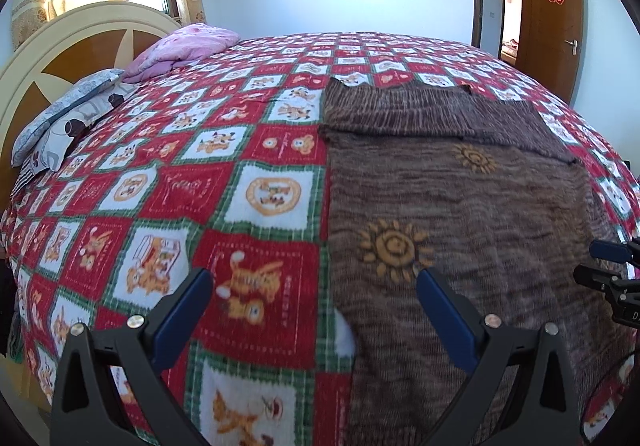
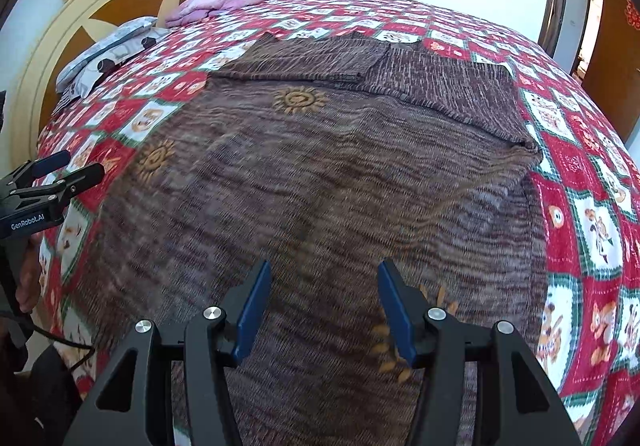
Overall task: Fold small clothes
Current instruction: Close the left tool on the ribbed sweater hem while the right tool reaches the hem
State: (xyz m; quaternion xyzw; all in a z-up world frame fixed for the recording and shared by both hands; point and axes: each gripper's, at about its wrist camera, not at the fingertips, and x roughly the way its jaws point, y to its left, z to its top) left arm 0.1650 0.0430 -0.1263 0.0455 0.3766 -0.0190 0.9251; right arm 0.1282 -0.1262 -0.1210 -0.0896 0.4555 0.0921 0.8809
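A brown knitted sweater [image 1: 460,206] [image 2: 320,174] with yellow sun motifs lies flat on the bed, both sleeves folded across its far end. My left gripper [image 1: 314,278] hovers over the sweater's left edge, one finger above the blanket and one above the knit; it is open and holds nothing. My right gripper [image 2: 324,266] hangs above the near part of the sweater's body, open, with only the fabric below it. Each gripper also shows in the other view: the left gripper [image 2: 68,170] at the left edge, the right gripper [image 1: 608,262] at the right edge.
A red, white and green checked blanket [image 1: 240,166] [image 2: 580,206] covers the bed. A grey patterned pillow [image 1: 68,114] and a pink quilt [image 1: 188,46] lie by the round headboard [image 1: 60,46]. A brown door [image 1: 556,14] stands open at the far right.
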